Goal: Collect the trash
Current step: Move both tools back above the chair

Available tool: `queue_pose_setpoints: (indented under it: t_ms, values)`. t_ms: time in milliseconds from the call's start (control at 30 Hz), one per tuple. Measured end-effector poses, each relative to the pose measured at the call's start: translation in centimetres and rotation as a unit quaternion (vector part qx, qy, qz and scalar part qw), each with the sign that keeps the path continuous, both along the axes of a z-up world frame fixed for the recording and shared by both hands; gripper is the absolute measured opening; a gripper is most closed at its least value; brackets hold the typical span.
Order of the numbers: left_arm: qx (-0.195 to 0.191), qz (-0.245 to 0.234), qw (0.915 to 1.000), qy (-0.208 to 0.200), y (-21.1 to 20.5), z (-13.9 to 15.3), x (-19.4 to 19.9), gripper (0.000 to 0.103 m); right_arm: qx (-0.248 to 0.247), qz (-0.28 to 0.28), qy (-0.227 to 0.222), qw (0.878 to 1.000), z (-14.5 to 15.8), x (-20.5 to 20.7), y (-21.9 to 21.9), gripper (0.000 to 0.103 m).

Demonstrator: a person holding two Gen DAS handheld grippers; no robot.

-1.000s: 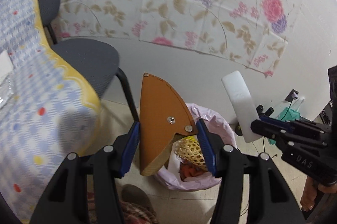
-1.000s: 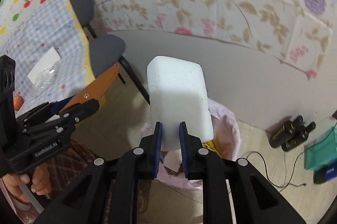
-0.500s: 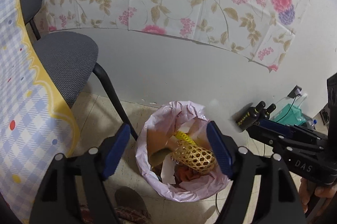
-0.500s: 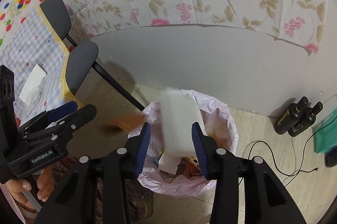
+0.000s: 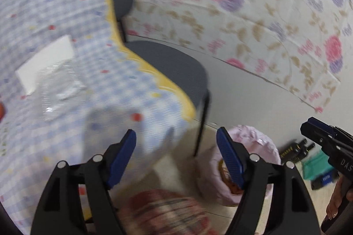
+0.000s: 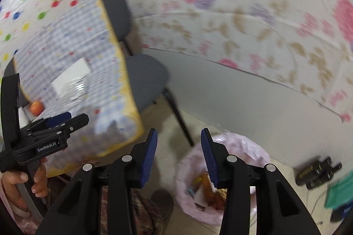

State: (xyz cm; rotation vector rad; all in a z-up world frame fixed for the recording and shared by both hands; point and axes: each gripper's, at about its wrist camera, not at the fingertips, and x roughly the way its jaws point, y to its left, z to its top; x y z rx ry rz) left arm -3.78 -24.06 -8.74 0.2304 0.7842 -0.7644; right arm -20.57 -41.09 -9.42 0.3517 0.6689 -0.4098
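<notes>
Trash has left both claws, now lying in the pink-lined bin [image 6: 222, 179].

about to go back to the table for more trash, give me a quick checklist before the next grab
1. Left gripper empty: ok, jaws stand wide with nothing between them after just opening.
2. Right gripper empty: ok, jaws apart with nothing between them, also just opened.
3. Pink-lined trash bin upright on the floor: ok, trash shows inside.
4. Trash left on the checked tablecloth: ok, a white flat piece and a clear plastic wrapper lie there, overlapping; an orange round thing sits near the edge.
5. Sharp view of the targets: not ok, both views are motion blurred.
6. Grey chair clear of the path: cannot tell.
</notes>
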Motion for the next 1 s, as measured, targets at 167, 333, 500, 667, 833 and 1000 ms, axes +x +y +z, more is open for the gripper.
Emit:
queue_pose_setpoints:
  t_ms: [167, 333, 500, 667, 833, 1000]
  values:
    - [0.008, 0.097, 0.9944, -0.041, 6.6, 2.8, 2.9, 0.073, -0.003, 0.082, -0.015, 0.997, 1.7, 6.2, 4.3, 0.043]
    - [0.006, 0.172, 0.9833, -0.058, 12.5, 4.3, 5.6, 0.073, -0.010, 0.156, -0.025, 0.987, 3.0, 11.4, 9.3, 0.043]
    - [0.025, 0.231, 0.9700, -0.071, 17.2, 5.5, 7.8, 0.073, -0.017, 0.213, -0.033, 0.976, 4.8, 15.2, 13.5, 0.043]
    - [0.038, 0.261, 0.9616, -0.077, 20.6, 7.0, 8.4, 0.073, -0.010, 0.260, -0.035, 0.965, 6.6, 18.3, 17.0, 0.043]
    - [0.048, 0.280, 0.9556, -0.079, 23.3, 8.2, 8.4, 0.073, -0.015, 0.304, -0.025, 0.952, 7.8, 21.2, 20.2, 0.043]
    - [0.063, 0.300, 0.9480, -0.086, 25.4, 9.0, 7.7, 0.073, -0.019, 0.329, -0.046, 0.943, 8.6, 22.2, 22.1, 0.043]
